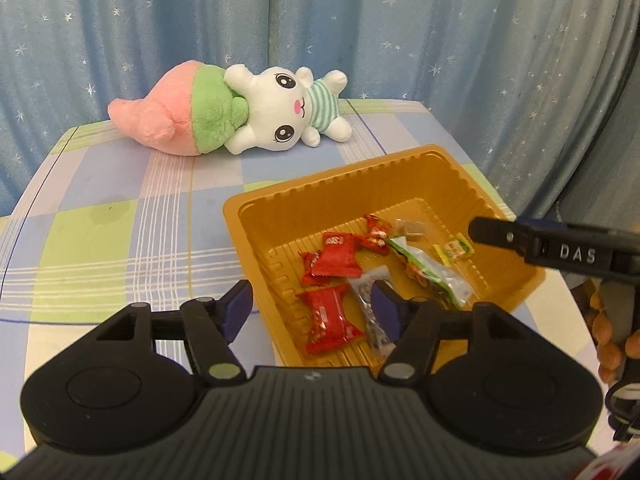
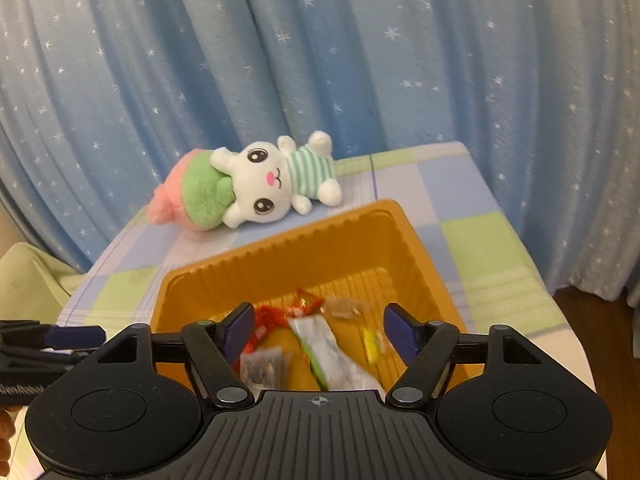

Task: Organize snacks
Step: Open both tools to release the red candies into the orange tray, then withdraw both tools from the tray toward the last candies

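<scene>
An orange plastic tray (image 1: 400, 168) sits on the checked tablecloth and also shows in the right wrist view (image 2: 280, 256). In it lie red candy packets (image 1: 334, 258), a green and clear packet (image 1: 428, 268), a small yellow sachet (image 1: 454, 249) and a silver packet (image 1: 370, 312). My left gripper (image 1: 312, 312) is open and empty over the tray's near left corner. My right gripper (image 2: 318, 330) is open and empty above the tray's near side, over the green and clear packet (image 2: 328, 348). The right gripper's finger (image 1: 504, 236) reaches in from the right in the left wrist view.
A plush rabbit with a pink and green radish (image 1: 240, 112) lies at the table's far side, also seen in the right wrist view (image 2: 256, 184). A blue star-print curtain (image 1: 320, 20) hangs behind. The checked tablecloth (image 1: 100, 220) spreads left of the tray.
</scene>
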`<state>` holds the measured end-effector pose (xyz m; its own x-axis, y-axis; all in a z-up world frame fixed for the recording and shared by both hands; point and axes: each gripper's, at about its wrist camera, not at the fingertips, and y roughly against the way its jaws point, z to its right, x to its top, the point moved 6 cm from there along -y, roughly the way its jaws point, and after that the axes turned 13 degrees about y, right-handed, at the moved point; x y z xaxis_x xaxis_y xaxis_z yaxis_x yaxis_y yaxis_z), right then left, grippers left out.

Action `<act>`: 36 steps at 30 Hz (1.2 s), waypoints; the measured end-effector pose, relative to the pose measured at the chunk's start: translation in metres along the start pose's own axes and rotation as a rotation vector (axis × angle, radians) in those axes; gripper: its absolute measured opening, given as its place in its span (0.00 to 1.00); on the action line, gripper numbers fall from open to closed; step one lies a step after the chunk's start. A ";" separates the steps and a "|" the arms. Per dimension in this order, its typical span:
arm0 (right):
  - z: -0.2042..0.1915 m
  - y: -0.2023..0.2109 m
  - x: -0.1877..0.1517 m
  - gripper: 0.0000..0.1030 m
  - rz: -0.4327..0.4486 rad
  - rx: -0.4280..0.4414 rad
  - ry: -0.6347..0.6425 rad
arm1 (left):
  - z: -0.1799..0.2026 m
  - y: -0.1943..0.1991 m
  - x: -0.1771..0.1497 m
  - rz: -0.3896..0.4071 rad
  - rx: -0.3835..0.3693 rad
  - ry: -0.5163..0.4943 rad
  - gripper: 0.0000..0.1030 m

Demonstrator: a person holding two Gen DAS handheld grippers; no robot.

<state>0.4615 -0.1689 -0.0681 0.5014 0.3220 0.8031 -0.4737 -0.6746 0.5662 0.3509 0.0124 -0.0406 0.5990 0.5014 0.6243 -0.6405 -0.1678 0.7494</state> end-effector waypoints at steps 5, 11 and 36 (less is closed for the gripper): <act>0.003 0.026 -0.013 0.80 -0.001 -0.021 -0.038 | 0.003 0.022 -0.010 0.014 -0.020 0.009 0.67; -0.003 0.058 -0.018 0.85 0.018 -0.037 -0.043 | 0.004 0.049 -0.024 0.023 -0.036 0.019 0.70; -0.090 0.133 -0.098 0.87 -0.060 0.059 0.025 | -0.040 0.138 -0.128 -0.024 -0.039 0.093 0.72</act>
<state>0.2841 -0.2302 -0.0546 0.5092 0.3792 0.7726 -0.3989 -0.6915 0.6023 0.1669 -0.0410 -0.0263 0.5681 0.5822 0.5817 -0.6461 -0.1223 0.7534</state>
